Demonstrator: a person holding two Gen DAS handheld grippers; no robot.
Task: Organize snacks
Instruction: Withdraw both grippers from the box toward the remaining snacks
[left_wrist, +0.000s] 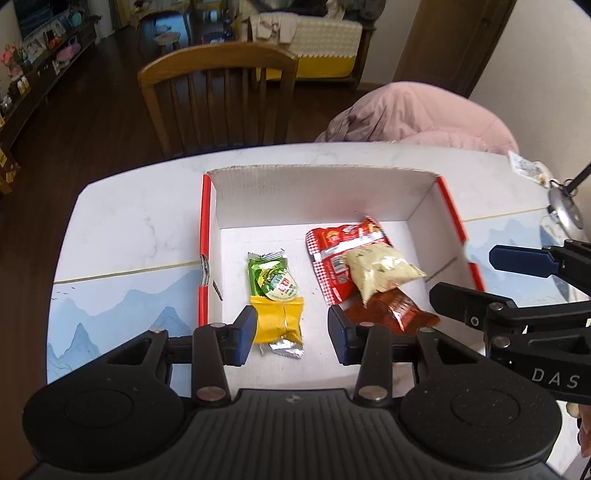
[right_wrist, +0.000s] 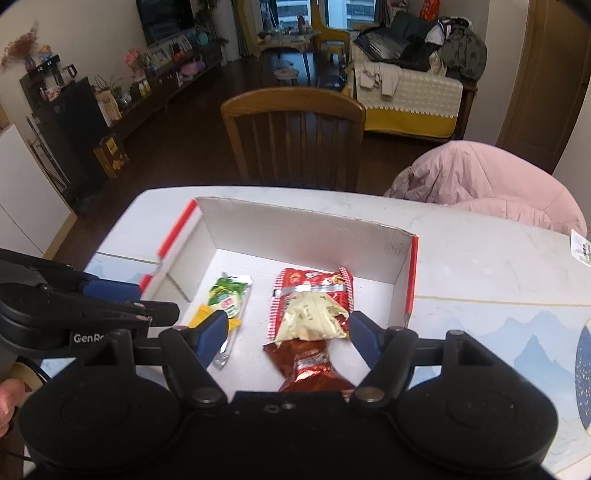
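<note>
Five snack packets are lying on the floor of the shallow white cardboard box with red outer sides (left_wrist: 448, 206), which is sitting on the pale marble-patterned table (left_wrist: 140, 221). At the left, a green foil packet (left_wrist: 271, 275) is overlapping a yellow foil packet (left_wrist: 279, 319). At the right, a red-and-white checked packet (left_wrist: 340, 254) is lying under a pale cream packet (left_wrist: 380, 271), whose near end is resting on a dark red-brown foil packet (left_wrist: 397, 310).

The left gripper (left_wrist: 291, 330) is hanging above the box with its blue-padded jaws apart and empty, the yellow packet showing between them, below the pads. The right gripper (right_wrist: 288, 334) is standing wider, released, framing the cream and red-brown packets (right_wrist: 314, 363) without touching them.

Both grippers are tilting steeply down toward the box, side by side. A fingertip (right_wrist: 7, 400) is showing at the left edge of the right view.
</note>
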